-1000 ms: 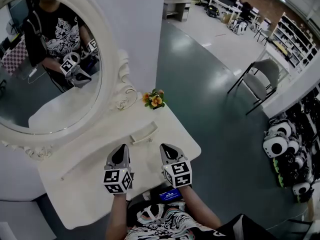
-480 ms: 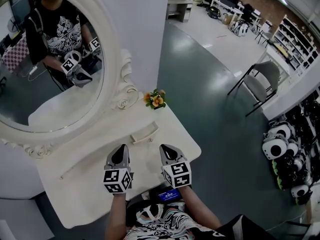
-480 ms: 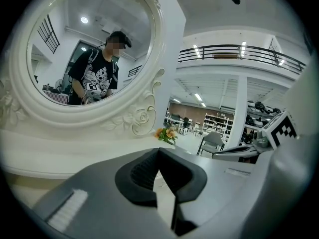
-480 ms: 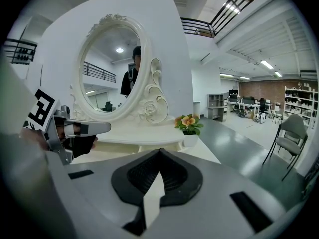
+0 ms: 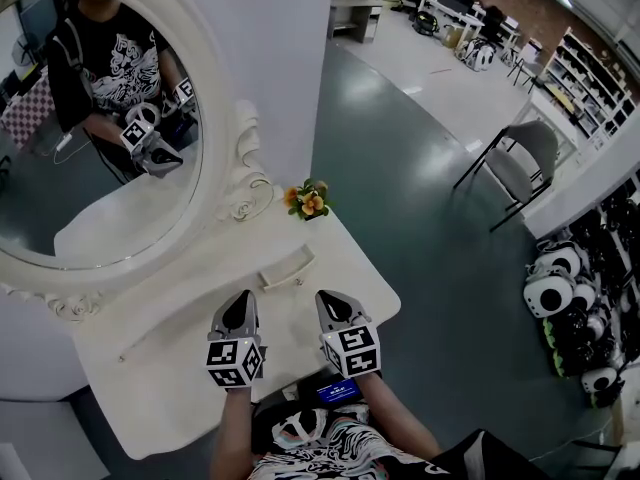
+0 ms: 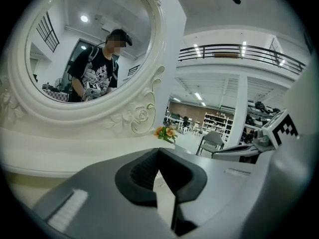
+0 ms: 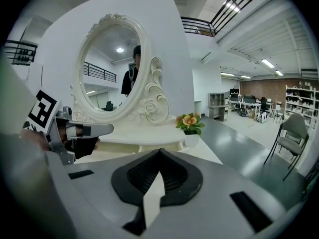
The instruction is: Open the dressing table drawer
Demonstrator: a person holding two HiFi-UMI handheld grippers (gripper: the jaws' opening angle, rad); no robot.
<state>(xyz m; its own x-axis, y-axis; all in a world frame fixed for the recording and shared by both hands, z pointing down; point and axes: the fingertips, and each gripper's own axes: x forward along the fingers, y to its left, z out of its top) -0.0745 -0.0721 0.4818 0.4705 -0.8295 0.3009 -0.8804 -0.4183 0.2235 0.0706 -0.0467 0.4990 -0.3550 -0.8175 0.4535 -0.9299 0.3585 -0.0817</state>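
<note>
The white dressing table (image 5: 180, 368) stands below an oval mirror (image 5: 100, 148). Its drawer front with a pale curved handle (image 5: 288, 268) sits under the mirror's base, closed as far as I can see. My left gripper (image 5: 244, 298) hovers over the tabletop just short of the handle, jaws shut with nothing between them (image 6: 158, 150). My right gripper (image 5: 326, 296) is beside it on the right, also shut and empty (image 7: 160, 151). Both point toward the mirror, and each shows in the other's view: the right gripper (image 6: 215, 155) and the left gripper (image 7: 110, 128).
A small pot of orange flowers (image 5: 308, 200) stands at the table's back right corner, right of the handle. Grey floor lies beyond the table's right edge, with a folding chair (image 5: 520, 158) and several panda toys (image 5: 565, 288) farther off. A lit phone (image 5: 335, 390) hangs at the person's waist.
</note>
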